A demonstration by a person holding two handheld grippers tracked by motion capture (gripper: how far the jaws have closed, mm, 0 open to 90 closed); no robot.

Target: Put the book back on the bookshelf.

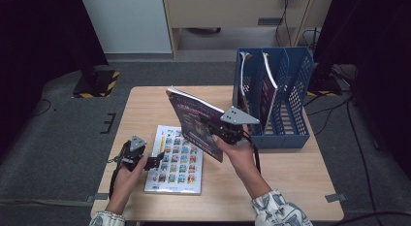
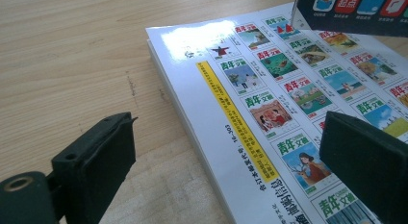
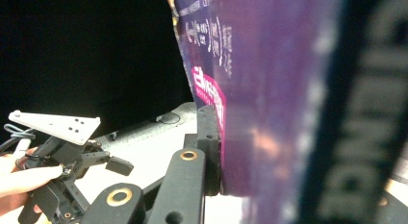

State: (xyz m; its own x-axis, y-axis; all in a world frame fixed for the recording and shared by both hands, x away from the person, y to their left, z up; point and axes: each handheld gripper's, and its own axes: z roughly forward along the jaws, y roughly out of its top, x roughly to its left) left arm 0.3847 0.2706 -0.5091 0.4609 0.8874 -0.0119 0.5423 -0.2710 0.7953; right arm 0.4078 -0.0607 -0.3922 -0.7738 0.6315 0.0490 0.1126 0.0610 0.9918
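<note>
One wooden table (image 1: 300,182) on grey carpet (image 1: 58,138); right jaws pinch purple magazine (image 1: 194,124), left spread.

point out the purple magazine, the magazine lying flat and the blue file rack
purple magazine (image 1: 191,120), high view, middle of its tilted cover
flat magazine (image 2: 288,96), left gripper view, its picture-grid cover
blue file rack (image 1: 295,97), high view, its right mesh wall

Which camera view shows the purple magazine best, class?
The high view: the whole purple magazine shows, lifted and tilted in the right hand-held gripper. The right gripper view gives a blurred close-up of its cover; the left gripper view catches one corner.
</note>
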